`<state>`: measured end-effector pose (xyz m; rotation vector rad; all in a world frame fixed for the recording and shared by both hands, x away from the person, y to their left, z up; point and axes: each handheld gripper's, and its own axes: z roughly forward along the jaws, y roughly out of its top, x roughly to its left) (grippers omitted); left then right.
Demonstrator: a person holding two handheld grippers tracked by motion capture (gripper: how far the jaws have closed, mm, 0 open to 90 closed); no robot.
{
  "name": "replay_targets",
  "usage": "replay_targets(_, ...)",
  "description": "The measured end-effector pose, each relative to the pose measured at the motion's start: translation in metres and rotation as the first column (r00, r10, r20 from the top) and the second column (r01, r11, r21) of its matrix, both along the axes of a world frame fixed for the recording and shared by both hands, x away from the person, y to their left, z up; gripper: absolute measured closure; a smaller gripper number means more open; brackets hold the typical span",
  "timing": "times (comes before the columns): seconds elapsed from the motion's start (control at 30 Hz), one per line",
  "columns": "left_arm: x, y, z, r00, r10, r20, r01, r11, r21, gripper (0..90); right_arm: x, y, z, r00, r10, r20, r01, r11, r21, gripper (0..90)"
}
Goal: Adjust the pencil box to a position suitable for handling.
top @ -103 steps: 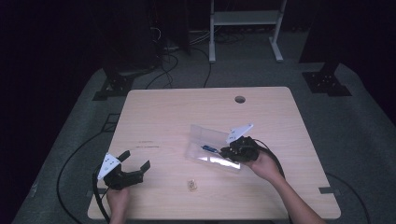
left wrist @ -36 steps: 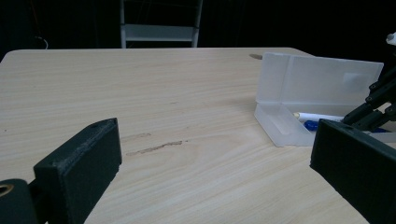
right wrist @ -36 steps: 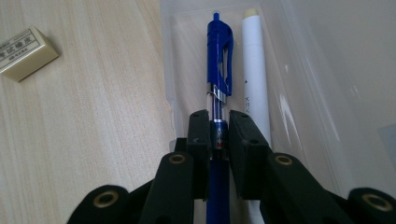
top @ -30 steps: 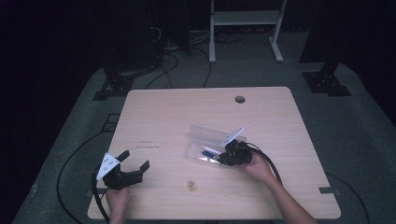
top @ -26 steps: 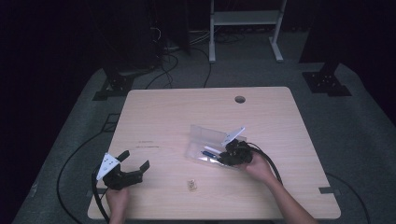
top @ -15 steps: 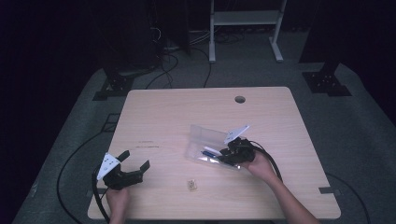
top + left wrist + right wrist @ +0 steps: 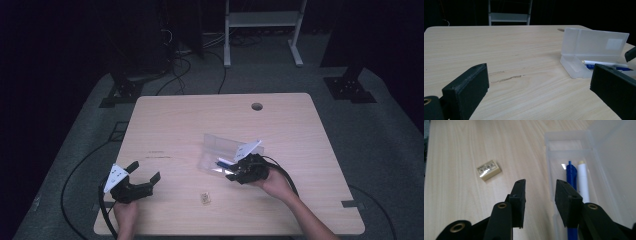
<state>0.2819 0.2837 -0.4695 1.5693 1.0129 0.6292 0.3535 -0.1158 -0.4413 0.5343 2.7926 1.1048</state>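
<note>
Open clear case (image 7: 571, 142) holds blue pen (image 7: 571, 173), white pen (image 7: 582, 180).

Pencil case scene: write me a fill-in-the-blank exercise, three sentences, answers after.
1. The clear pencil case lies on the table with its lid ____.
2. Inside the case, beside the white pen, lies a pen coloured ____.
3. The small eraser lies on the table ____ the case.

Missing words: open; blue; outside
</note>
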Motion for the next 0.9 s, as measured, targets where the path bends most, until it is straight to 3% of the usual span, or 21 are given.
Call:
replay_targets(0.37,0.000,0.000,0.000,1.0000,0.000,0.000,0.000,1.0000,0.001,1.1,-0.012,0.020,-0.002,0.9980,0.061,-0.015,-0.061,0.998,0.003,52.4)
replay_targets(0.9,0.000,0.001,0.000,1.0000,0.002,0.003,-0.002,1.0000,-0.001,1.1,-0.023,0.044,-0.013,0.9906,0.133,-0.034,-0.132,0.991,0.012,50.4)
